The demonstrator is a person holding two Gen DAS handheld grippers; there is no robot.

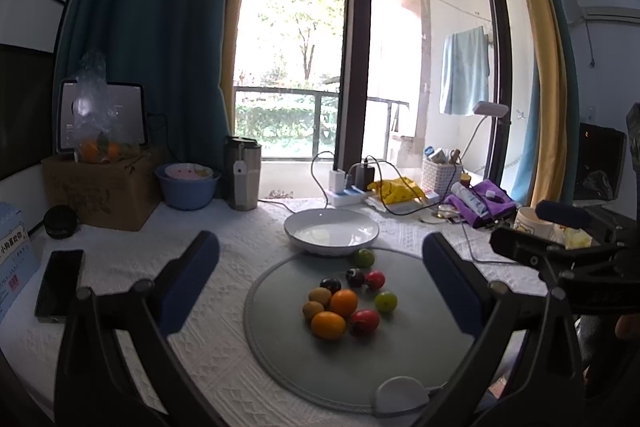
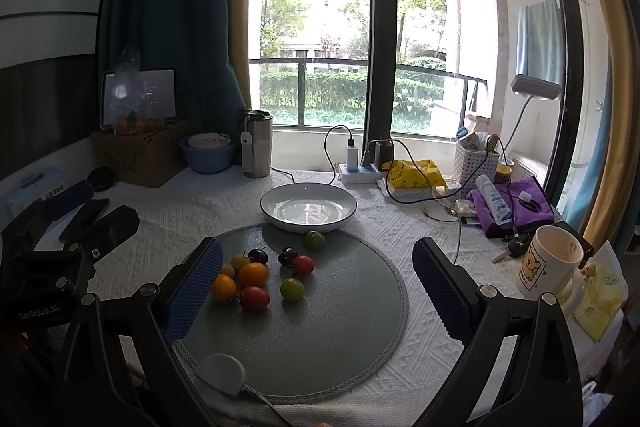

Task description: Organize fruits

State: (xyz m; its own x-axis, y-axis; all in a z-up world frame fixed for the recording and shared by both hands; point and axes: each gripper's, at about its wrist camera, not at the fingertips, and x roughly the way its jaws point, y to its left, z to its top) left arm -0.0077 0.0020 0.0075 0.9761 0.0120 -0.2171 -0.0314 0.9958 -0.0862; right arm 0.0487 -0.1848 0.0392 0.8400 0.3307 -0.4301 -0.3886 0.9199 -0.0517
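The little fruits [image 2: 260,277] were seen in a bunch on the round grey mat [image 2: 360,327] on the bench [image 1: 240,227], just this side of the empty white plate [image 2: 308,209]. The right hand-held gripper [image 2: 316,287] was spread wide with nothing in it, and the bunch lay close by its left finger — the nearest fruit was almost touched. The left hand-held gripper [image 1: 320,275] was spread wide and empty too, with the bunch seen straight ahead between its fingers, so neither was clearly the nearer one.
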